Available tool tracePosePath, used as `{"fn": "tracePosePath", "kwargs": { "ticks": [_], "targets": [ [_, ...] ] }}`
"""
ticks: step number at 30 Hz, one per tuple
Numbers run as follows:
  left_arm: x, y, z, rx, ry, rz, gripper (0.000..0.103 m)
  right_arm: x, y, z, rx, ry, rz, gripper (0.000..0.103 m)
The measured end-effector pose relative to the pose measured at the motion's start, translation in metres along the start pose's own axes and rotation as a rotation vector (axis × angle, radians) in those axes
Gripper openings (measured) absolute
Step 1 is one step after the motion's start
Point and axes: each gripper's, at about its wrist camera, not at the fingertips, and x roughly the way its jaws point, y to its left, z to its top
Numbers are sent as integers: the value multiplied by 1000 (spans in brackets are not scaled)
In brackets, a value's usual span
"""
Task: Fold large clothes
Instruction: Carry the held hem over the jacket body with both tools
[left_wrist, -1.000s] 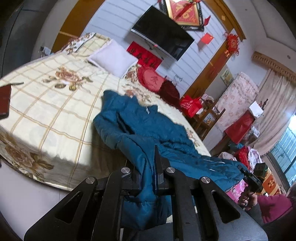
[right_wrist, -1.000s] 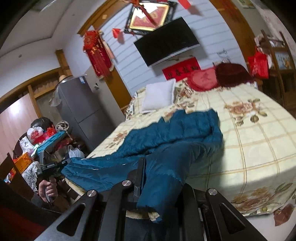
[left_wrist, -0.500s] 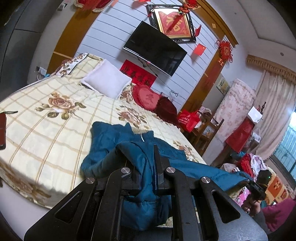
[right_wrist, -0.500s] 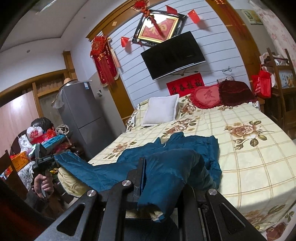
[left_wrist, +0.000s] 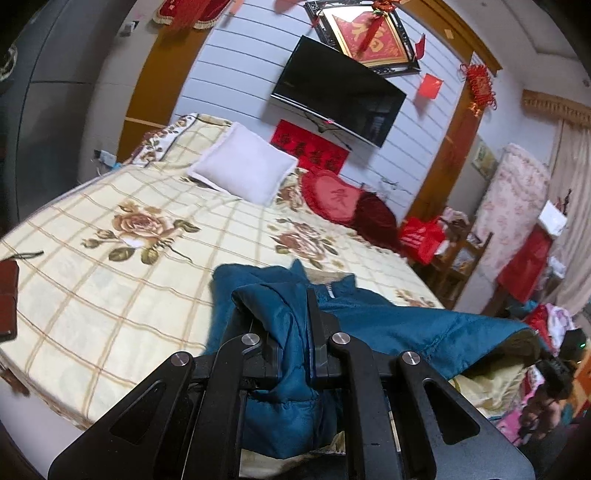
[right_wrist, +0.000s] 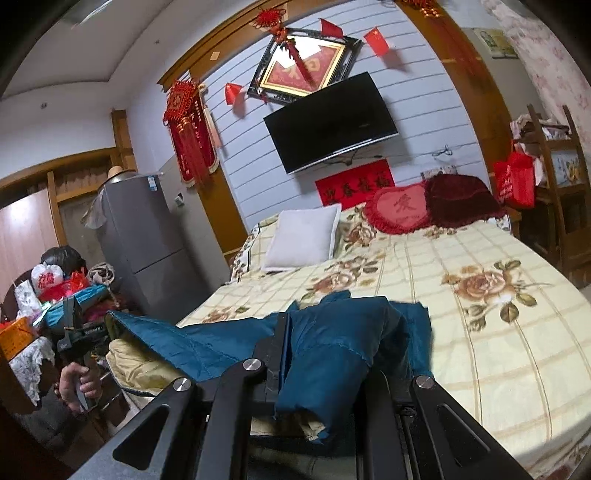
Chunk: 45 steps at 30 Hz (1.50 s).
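A large teal quilted jacket (left_wrist: 399, 325) is stretched between my two grippers at the near edge of the bed (left_wrist: 110, 266). My left gripper (left_wrist: 291, 325) is shut on one end of it; the cloth bunches between the fingers and hangs below. My right gripper (right_wrist: 321, 343) is shut on the other end of the jacket (right_wrist: 332, 347). Each gripper shows small in the other's view: the right one in the left wrist view (left_wrist: 554, 365), the left one in the right wrist view (right_wrist: 74, 332). The jacket's middle sags onto the bed edge.
The bed carries a floral checked sheet, a white pillow (left_wrist: 243, 170), a red heart cushion (left_wrist: 332, 195) and a dark red cushion (left_wrist: 380, 221). A dark red wallet (left_wrist: 7, 295) lies at its left edge. A grey fridge (right_wrist: 147, 236) and cluttered furniture flank the bed.
Both grippers have lifted and pulled back with the jacket. It has slid off most of the bed and gathered toward the near edge, hanging taut between them.
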Motion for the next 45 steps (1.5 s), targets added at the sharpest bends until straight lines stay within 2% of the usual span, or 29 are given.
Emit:
{"fn": "tracePosePath", "kwargs": {
  "ticks": [4,9,12,15,17,19,42,45],
  "targets": [
    [13,6,-2,-11,3,9,7,10,-2,-1,-15,-26,-23,12],
    [36,15,-2,-36,44,39,8,27,-12,1,12,-7,-42,12],
    [57,13,-1,-15,109,125,8,41,-13,6,6,23,-53,12],
    [79,0,-9,66,176,293,8,52,-8,5,-26,46,-77,12],
    [84,-6,-20,97,184,361,8,56,-1,3,-65,60,-102,12],
    [82,-8,-27,109,183,392,8,58,3,2,-76,63,-107,12],
    [64,-9,-27,90,181,376,8,42,14,0,-89,86,-132,12],
    [54,-8,-29,83,160,350,8,41,14,0,-88,87,-133,12]
  ]
}}
